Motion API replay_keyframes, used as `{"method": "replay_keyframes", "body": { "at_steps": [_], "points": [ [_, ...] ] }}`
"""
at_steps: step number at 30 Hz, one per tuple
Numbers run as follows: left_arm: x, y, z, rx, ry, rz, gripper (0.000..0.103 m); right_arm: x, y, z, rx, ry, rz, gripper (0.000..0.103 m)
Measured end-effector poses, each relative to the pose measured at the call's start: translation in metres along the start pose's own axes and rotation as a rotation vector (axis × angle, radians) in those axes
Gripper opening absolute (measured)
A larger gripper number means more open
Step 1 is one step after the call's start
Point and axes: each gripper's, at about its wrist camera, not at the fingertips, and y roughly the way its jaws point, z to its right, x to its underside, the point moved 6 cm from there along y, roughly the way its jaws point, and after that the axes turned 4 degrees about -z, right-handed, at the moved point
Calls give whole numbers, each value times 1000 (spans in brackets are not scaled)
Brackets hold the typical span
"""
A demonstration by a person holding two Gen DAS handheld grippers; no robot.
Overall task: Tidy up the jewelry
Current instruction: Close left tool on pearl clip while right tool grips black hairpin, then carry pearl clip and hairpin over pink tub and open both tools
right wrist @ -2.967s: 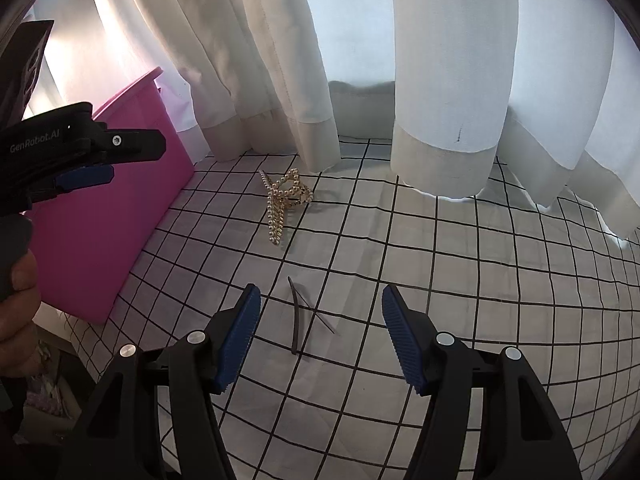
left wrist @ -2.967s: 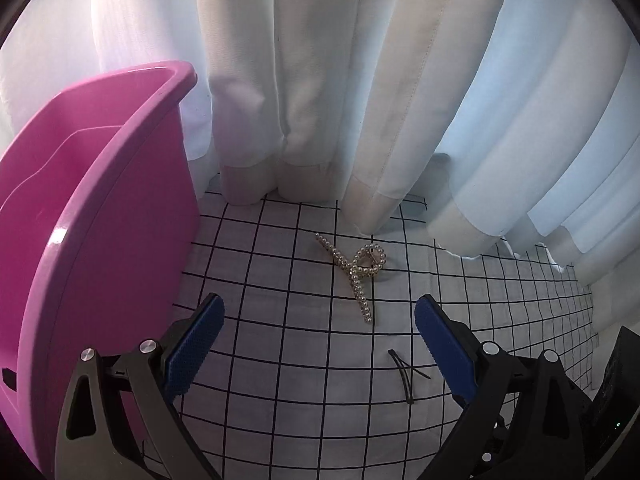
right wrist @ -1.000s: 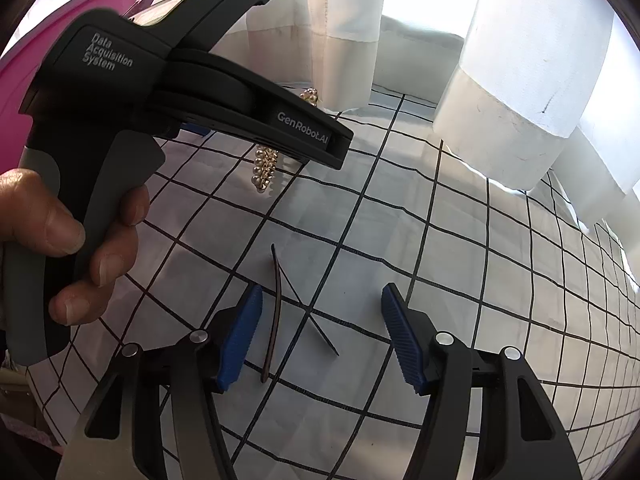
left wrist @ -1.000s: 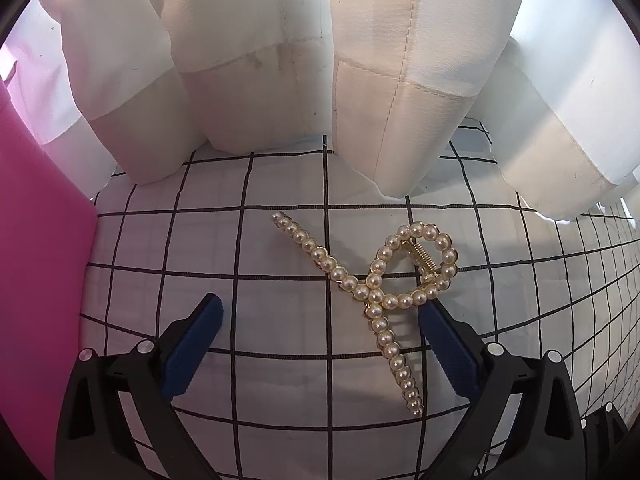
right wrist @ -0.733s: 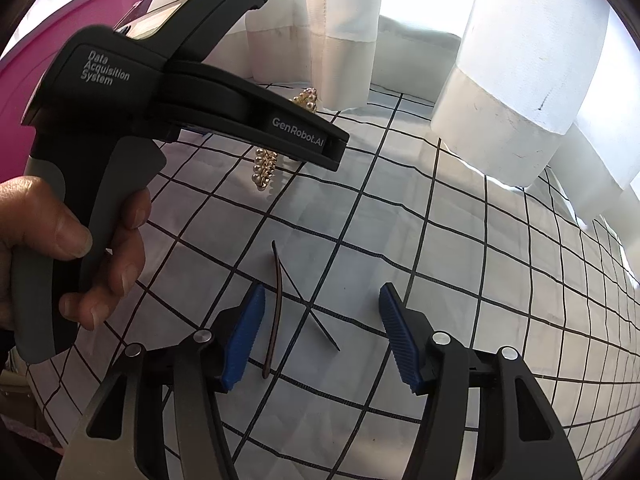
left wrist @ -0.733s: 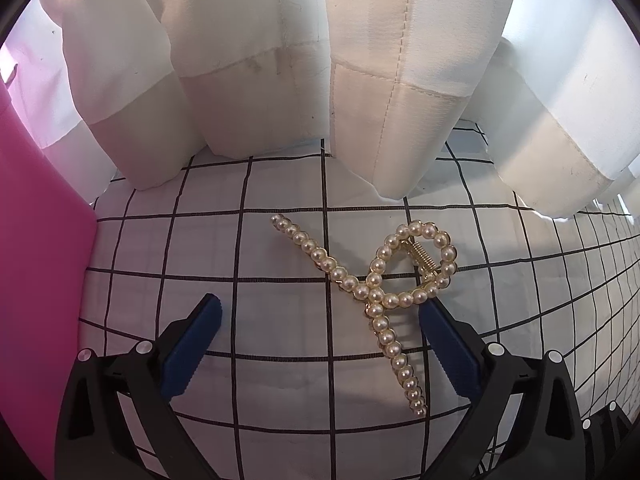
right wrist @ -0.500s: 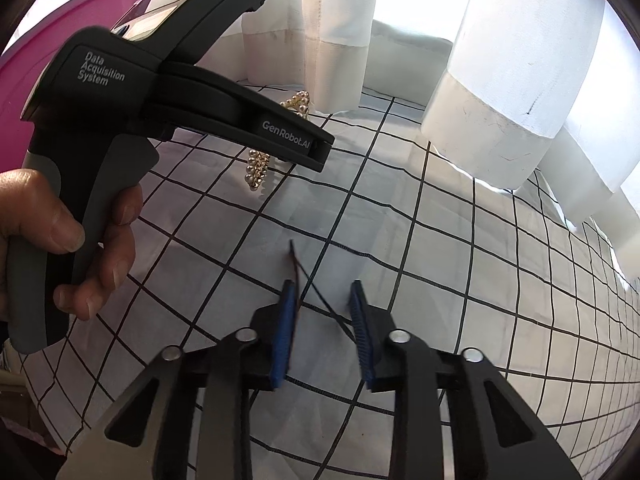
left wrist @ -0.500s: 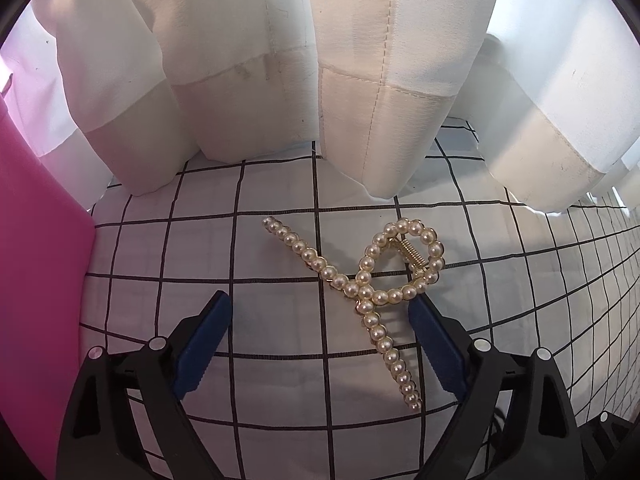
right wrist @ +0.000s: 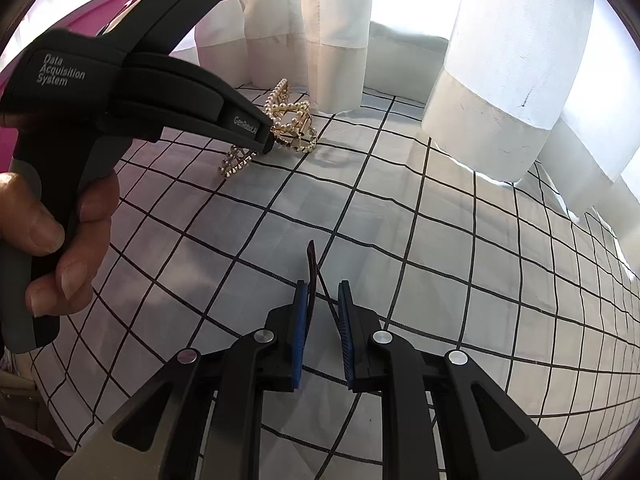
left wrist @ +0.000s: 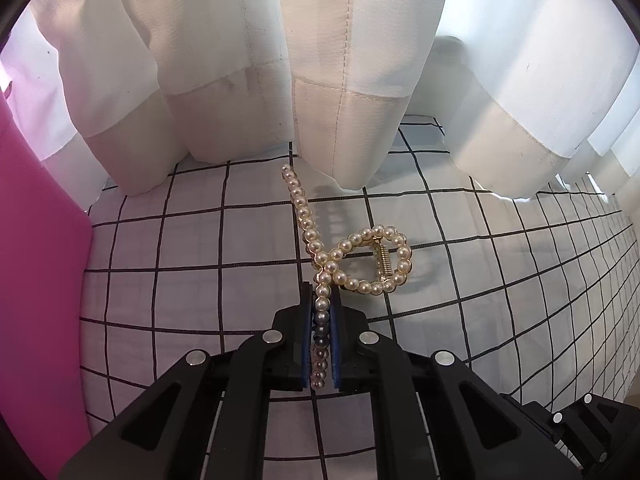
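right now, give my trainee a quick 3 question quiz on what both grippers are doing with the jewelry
1. True or false: the left gripper is shut on the straight beaded arm of the pearl hair claw clip.
2. Multiple choice: what sits between the pads of the right gripper? A) a ring B) the dark thin hair clip C) a watch
3. Fill in: seen from the left wrist view, the pink bin stands to the ____ of the pearl hair claw clip.

Key
1. True; the blue pads press the bead row from both sides.
2. B; its two prongs lie between pads that stand slightly apart.
3. Left
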Motion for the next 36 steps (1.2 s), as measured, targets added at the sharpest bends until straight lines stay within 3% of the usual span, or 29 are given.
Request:
{"method": "replay_keyframes", "body": {
  "at_steps": [13, 23, 36],
  "points": [
    [21, -46, -18, 60, -49, 70, 8, 0, -14, 8, -20, 23, 37, 15],
    [6, -100, -12, 74, -39, 133, 8, -8, -59, 20, -21, 52, 113, 15],
    [-3, -180, -11, 52, -70, 252, 8, -50, -129, 18, -20, -17, 244, 15]
  ]
}}
